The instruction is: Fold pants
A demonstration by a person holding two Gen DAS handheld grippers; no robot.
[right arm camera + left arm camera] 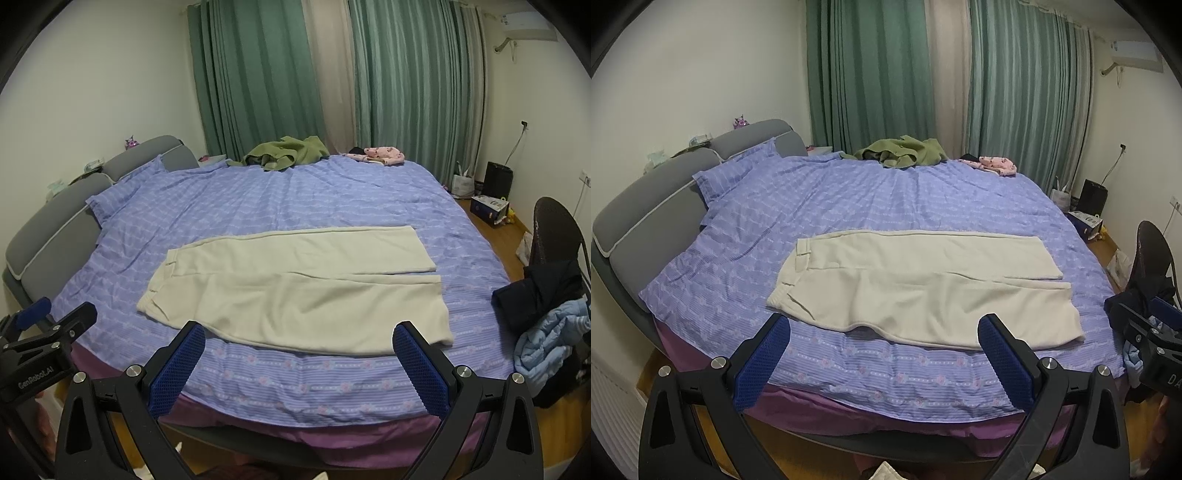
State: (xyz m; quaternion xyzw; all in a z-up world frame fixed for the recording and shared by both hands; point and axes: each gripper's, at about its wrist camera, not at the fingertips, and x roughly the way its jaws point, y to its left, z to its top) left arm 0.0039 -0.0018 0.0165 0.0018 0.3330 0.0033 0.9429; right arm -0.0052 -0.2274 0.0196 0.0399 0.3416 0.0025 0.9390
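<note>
Cream pants (pixel 916 288) lay flat near the bed's (pixel 849 373) front edge; green garment (pixel 901 151) and pink garment (pixel 993 164) sat far back, probably clothes; left gripper (pixel 882 328) and right gripper (pixel 299 334) gaped wide, empty, short of the edge.

The left gripper (pixel 884 330) is hovering with its jaws spread wide, gripping nothing; the right gripper (pixel 299 338) is doing likewise beside it, blue pads (pixel 176 369) facing inward, both pointing forward and slightly downward
</note>
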